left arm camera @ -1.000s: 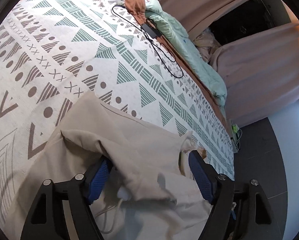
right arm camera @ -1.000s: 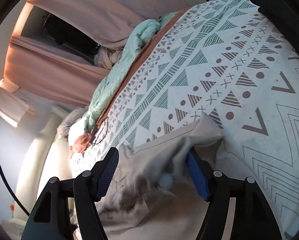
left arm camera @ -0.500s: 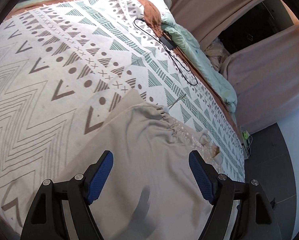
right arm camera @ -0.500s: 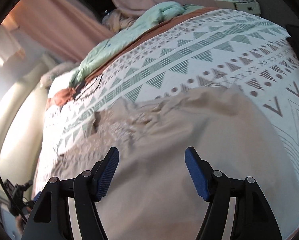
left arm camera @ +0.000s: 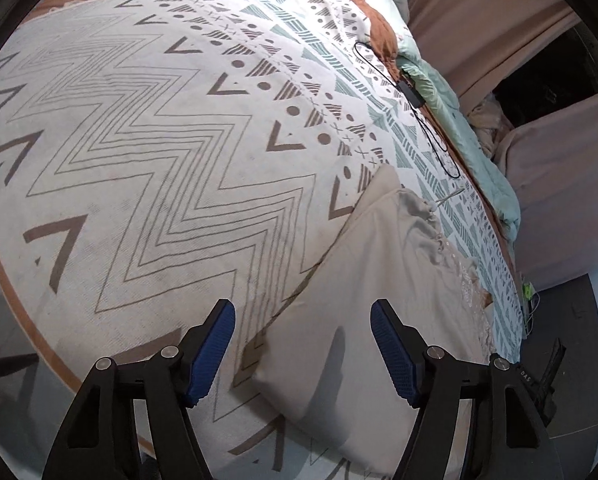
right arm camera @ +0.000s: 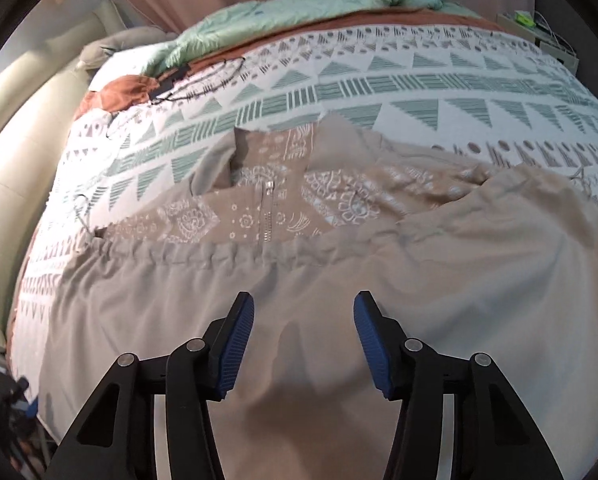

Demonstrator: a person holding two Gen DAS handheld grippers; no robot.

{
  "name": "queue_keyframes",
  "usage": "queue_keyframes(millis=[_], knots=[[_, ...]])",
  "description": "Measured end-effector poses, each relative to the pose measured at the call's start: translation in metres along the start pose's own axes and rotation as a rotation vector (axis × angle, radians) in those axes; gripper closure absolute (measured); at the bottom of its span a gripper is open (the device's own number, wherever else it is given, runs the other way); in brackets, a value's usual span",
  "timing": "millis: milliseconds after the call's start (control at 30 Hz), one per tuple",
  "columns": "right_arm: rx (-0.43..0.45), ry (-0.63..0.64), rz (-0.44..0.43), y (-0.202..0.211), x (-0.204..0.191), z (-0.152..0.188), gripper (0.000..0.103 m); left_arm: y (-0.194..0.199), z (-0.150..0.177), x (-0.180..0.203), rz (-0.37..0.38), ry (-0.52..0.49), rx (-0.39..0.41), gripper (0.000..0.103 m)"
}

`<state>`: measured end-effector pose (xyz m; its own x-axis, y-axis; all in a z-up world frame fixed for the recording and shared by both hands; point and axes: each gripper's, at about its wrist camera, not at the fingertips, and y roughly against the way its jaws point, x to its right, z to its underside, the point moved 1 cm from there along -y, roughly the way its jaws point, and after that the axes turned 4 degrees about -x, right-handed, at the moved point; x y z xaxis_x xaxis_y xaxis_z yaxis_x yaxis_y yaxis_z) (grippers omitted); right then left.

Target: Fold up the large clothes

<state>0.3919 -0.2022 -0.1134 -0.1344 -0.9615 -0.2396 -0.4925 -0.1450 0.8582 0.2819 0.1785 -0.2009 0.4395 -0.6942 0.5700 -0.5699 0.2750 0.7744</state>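
— Where is the dress?

— The beige dress (right arm camera: 339,280) lies spread on the patterned bedspread (left arm camera: 159,160), near the bed's front edge. In the right wrist view its plain skirt fills the lower part, a gathered waist seam runs across the middle, and above that sits a printed bodice with a zipper (right arm camera: 267,216) down its centre.

— And from the other side?

— In the left wrist view the dress (left arm camera: 363,288) takes up the lower right of the bedspread, and its straight side edge runs diagonally up to a point. A thin drawstring (left arm camera: 449,198) pokes out by the gathered waist.

— What are the tongs doing?

— The left gripper (left arm camera: 303,350) has its blue pads spread wide with nothing between them; it hangs above the dress's near corner and side edge. The right gripper (right arm camera: 303,344) is also spread apart and empty, above the middle of the skirt.

— Anything else on the bed?

— A black cable (left arm camera: 411,96) with a small box lies toward the far edge, beside a mint green quilt (right arm camera: 291,16) bunched along that side. A rust-coloured cloth (right arm camera: 123,94) lies at the far left corner in the right view.
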Motion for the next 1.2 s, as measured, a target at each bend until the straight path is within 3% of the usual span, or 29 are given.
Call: queue_keyframes(millis=[167, 233, 333, 400, 600, 800, 900, 1067, 1200], knots=[[-0.050, 0.010, 0.047, -0.032, -0.016, -0.014, 0.054, -0.003, 0.005, -0.016, 0.002, 0.043, -0.015, 0.040], [-0.077, 0.013, 0.075, -0.047, -0.020, -0.017, 0.061, -0.006, 0.007, -0.019, -0.001, 0.052, -0.027, 0.044], [-0.073, 0.005, 0.084, -0.058, -0.021, -0.020, 0.076, -0.006, 0.008, -0.019, 0.008, 0.055, -0.026, 0.044], [-0.063, -0.003, 0.034, -0.058, -0.020, -0.023, 0.100, -0.006, 0.008, -0.020, 0.021, 0.067, -0.032, 0.044], [0.017, -0.040, -0.008, -0.046, -0.021, -0.044, 0.100, -0.008, 0.010, -0.024, 0.174, 0.119, -0.095, 0.044], [-0.020, -0.075, -0.034, -0.070, -0.019, -0.056, 0.100, -0.013, 0.019, -0.016, 0.200, 0.124, -0.127, 0.044], [-0.025, -0.075, -0.048, -0.074, -0.016, -0.059, 0.101, -0.021, 0.021, -0.008, 0.150, 0.104, -0.124, 0.044], [-0.024, -0.084, -0.088, -0.074, -0.010, -0.059, 0.100, -0.028, 0.019, -0.009, 0.136, 0.131, -0.099, 0.044], [-0.002, -0.094, -0.118, -0.062, -0.004, -0.059, 0.100, -0.024, 0.018, -0.020, 0.170, 0.194, -0.116, 0.044]])
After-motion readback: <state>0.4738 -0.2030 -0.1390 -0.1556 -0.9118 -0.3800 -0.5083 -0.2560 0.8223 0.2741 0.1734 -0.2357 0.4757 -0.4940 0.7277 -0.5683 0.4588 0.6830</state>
